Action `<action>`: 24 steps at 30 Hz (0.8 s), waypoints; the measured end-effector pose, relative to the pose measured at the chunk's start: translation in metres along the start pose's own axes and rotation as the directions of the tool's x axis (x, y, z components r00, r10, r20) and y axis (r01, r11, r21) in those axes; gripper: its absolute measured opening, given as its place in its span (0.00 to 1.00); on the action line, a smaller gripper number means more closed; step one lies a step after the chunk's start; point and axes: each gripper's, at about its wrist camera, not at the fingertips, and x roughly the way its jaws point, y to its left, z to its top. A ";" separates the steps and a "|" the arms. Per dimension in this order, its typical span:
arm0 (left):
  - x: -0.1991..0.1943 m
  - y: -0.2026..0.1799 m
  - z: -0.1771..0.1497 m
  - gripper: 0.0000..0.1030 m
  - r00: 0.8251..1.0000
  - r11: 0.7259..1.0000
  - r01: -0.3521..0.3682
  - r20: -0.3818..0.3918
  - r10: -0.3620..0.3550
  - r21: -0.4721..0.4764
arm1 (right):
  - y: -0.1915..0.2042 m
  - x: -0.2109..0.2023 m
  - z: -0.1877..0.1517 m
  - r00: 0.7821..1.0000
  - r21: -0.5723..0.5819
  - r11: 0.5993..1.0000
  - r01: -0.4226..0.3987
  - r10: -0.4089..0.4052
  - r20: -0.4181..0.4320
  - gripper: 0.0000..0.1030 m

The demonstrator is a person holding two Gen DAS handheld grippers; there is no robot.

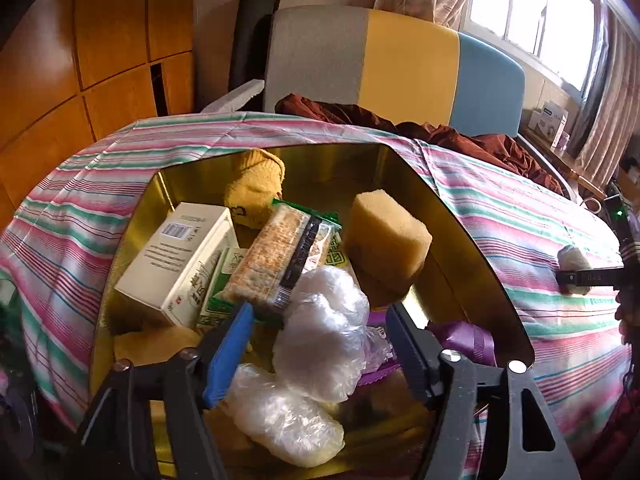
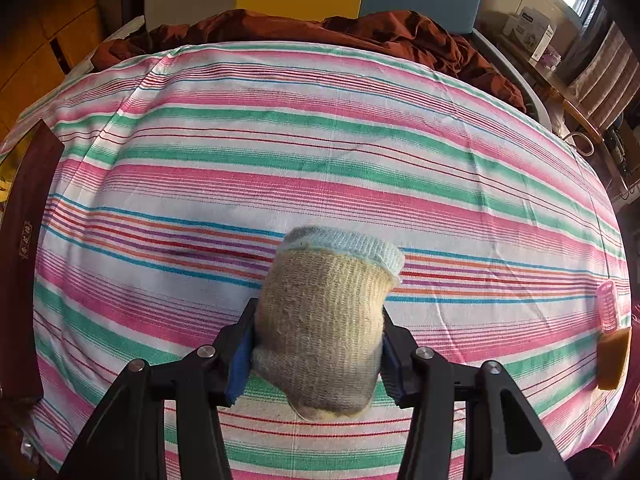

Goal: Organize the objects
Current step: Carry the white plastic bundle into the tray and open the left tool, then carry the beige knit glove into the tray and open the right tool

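Note:
In the left wrist view, a gold tin box [image 1: 460,240] on the striped bedsheet holds a white carton [image 1: 180,264], a cracker packet [image 1: 280,260], a yellow sponge [image 1: 384,240], a yellow knit item [image 1: 254,188] and crumpled clear plastic bags [image 1: 320,344]. My left gripper [image 1: 320,344] is open over the box, its fingers either side of the bags. My right gripper [image 2: 316,344] is shut on a rolled beige glove with a pale blue cuff [image 2: 320,320], just above the sheet. That glove also shows at the far right of the left wrist view [image 1: 574,264].
A rust-brown blanket [image 2: 320,28] lies at the head of the bed, against a grey, yellow and blue headboard [image 1: 400,60]. A pink hair roller [image 2: 610,308] and a second sponge [image 2: 614,360] lie at the sheet's right edge. A dark box side [image 2: 20,240] stands at left.

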 end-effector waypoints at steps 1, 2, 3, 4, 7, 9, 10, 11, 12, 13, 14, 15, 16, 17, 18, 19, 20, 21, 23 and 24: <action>-0.003 0.001 0.000 0.70 1.000 1.000 0.000 0.009 0.000 -0.003 | 0.002 -0.002 -0.002 1.000 0.001 1.000 0.000 0.000 0.001 0.51; -0.007 0.002 0.000 0.71 1.000 1.000 -0.001 0.018 0.001 -0.004 | 0.004 -0.004 -0.004 1.000 0.004 1.000 -0.001 0.001 0.004 0.51; -0.010 0.002 0.000 0.71 1.000 1.000 -0.004 0.026 0.005 -0.004 | 0.007 -0.005 -0.007 1.000 0.004 1.000 -0.003 0.003 0.006 0.51; -0.014 0.003 0.000 0.71 0.999 1.000 -0.006 0.035 0.006 -0.004 | 0.009 -0.006 -0.009 1.000 0.003 1.000 -0.006 0.006 0.007 0.51; -0.021 0.006 0.000 0.75 0.999 1.000 0.003 0.049 -0.002 -0.008 | 0.018 -0.009 -0.016 1.000 -0.001 1.000 -0.021 0.021 0.010 0.51; -0.026 0.007 -0.002 0.76 0.998 1.000 0.010 0.058 -0.009 -0.008 | 0.022 -0.009 -0.018 0.999 -0.010 0.999 -0.033 0.033 0.011 0.51; -0.028 0.008 -0.003 0.76 0.998 1.000 0.011 0.063 -0.011 -0.008 | 0.025 -0.010 -0.020 0.999 -0.013 0.999 -0.035 0.035 0.013 0.51; -0.030 0.008 -0.003 0.76 0.998 1.000 0.011 0.067 -0.011 -0.008 | 0.028 -0.011 -0.022 0.999 -0.013 0.999 -0.040 0.040 0.013 0.51; -0.032 0.009 -0.004 0.76 0.997 1.000 0.011 0.070 -0.011 -0.008 | 0.030 -0.012 -0.024 0.999 -0.012 0.999 -0.047 0.047 0.013 0.51; -0.033 0.010 -0.004 0.76 0.997 1.000 0.013 0.071 -0.012 -0.011 | 0.031 -0.012 -0.024 0.998 -0.010 0.998 -0.055 0.055 0.012 0.51; -0.035 0.012 -0.004 0.76 0.997 1.000 0.014 0.073 -0.013 -0.016 | 0.033 -0.014 -0.026 0.998 -0.009 0.998 -0.065 0.065 0.012 0.51; -0.036 0.013 -0.004 0.76 0.997 1.000 0.014 0.075 -0.013 -0.019 | 0.036 -0.016 -0.027 0.997 -0.009 0.997 -0.078 0.078 0.012 0.51; -0.037 0.014 -0.004 0.76 0.997 1.000 0.013 0.075 -0.011 -0.022 | 0.039 -0.018 -0.028 0.996 -0.012 0.996 -0.092 0.092 0.014 0.51; -0.039 0.016 -0.005 0.76 0.997 1.000 0.011 0.076 -0.009 -0.025 | 0.043 -0.022 -0.029 0.995 -0.015 0.995 -0.101 0.101 0.020 0.51; -0.041 0.018 -0.005 0.76 0.997 0.999 0.011 0.078 -0.009 -0.030 | 0.049 -0.028 -0.032 0.994 -0.019 0.994 -0.108 0.109 0.032 0.51; -0.042 0.021 -0.006 0.76 0.997 0.999 0.011 0.080 -0.008 -0.035 | 0.054 -0.035 -0.032 0.991 -0.023 0.993 -0.119 0.121 0.050 0.51; -0.044 0.024 -0.006 0.76 0.996 0.999 0.009 0.084 -0.006 -0.040 | 0.059 -0.043 -0.031 0.988 -0.029 0.990 -0.135 0.137 0.072 0.51; -0.046 0.027 -0.006 0.77 0.996 0.999 0.004 0.089 0.000 -0.047 | 0.065 -0.053 -0.030 0.984 -0.040 0.988 -0.150 0.153 0.096 0.51; -0.051 0.036 -0.006 0.79 0.995 0.998 -0.011 0.097 0.018 -0.065 | 0.080 -0.074 -0.026 0.971 -0.077 0.981 -0.181 0.190 0.143 0.51; -0.053 0.040 -0.006 0.80 0.995 0.997 -0.016 0.101 0.024 -0.075 | 0.088 -0.083 -0.022 0.962 -0.106 0.973 -0.203 0.218 0.164 0.51</action>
